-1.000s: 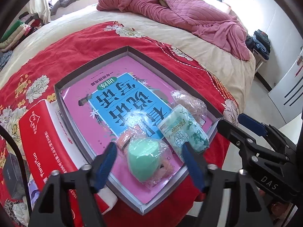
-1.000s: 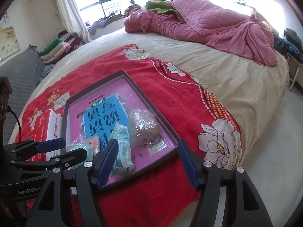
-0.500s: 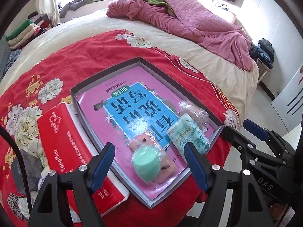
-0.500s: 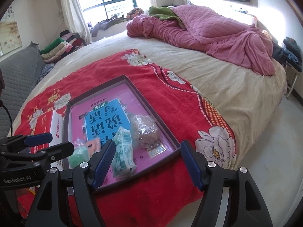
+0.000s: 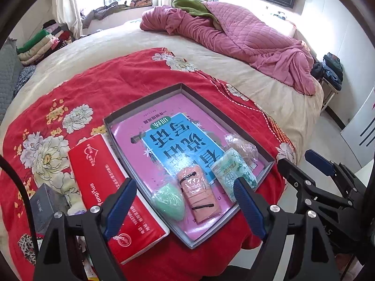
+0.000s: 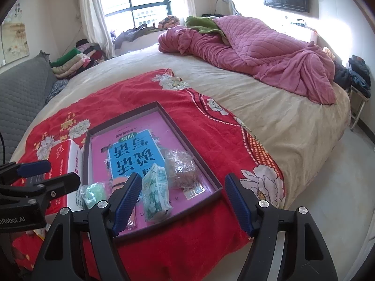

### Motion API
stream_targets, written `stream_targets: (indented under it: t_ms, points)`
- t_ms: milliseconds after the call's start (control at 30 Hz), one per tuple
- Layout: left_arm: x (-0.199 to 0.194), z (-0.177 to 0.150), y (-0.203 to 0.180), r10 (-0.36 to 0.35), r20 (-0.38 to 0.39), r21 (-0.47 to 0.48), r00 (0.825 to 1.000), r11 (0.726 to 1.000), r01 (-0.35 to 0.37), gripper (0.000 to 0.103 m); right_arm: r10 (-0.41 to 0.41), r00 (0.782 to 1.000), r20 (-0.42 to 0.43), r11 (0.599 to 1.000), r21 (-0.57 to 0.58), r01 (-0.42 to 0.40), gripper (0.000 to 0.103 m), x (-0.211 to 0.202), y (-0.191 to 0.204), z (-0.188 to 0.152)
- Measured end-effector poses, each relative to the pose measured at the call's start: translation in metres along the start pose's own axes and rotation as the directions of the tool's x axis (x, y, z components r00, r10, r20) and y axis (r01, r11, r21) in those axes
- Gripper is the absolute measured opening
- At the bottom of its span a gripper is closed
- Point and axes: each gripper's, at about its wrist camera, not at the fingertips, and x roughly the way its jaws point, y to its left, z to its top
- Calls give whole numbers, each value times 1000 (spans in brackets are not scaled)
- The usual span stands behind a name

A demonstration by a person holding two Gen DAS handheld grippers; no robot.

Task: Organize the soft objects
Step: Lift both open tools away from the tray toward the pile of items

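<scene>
1. On the bed, a shallow box tray (image 5: 267, 158) lay on a red flowered blanket (image 5: 121, 79), with a pink and blue book (image 5: 168, 138) flat inside it.
2. Four soft packets sat along the tray's near end: a green sponge packet (image 5: 167, 201) at the left, a salmon packet (image 5: 200, 193) touching it on the right, a green-and-white tissue pack (image 5: 230, 171) next, and a clear bag with something brown (image 5: 242, 145) just beyond that, at the right wall.
3. Left of the tray, a red tissue box (image 5: 105, 187) lay against its side, and a dark small box (image 5: 44, 205) stood further left.
4. The left gripper (image 5: 185, 207) hung above the near end of the tray, jaws opening wide. The green and salmon packets showed between its fingers but lay on the tray, untouched.
5. The right gripper (image 6: 182, 202) hovered over the tray's near right corner, jaws spread wide and gripping nothing. The tissue pack (image 6: 155, 192) lay beneath, just inside its left finger.
6. Far across the bed lay a rumpled pink quilt (image 6: 257, 53).
</scene>
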Motion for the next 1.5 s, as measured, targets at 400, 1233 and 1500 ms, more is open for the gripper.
stream_targets:
  t_ms: [400,1233,1500]
  points:
    - [-31,0,10,-11,52,-22,999,1000,12,84,0,999,38,1000,-6,0,75,-25,4,5]
    - [-83,-33,52,58,92,-100,994,994,-49,85,20,995,96,993,-121,-9,75,-69,52,7]
    - [-98,-51,72,76,87,-145,993,987,-62,85,21,993,117,990,-144,-4,75,-82,76,2]
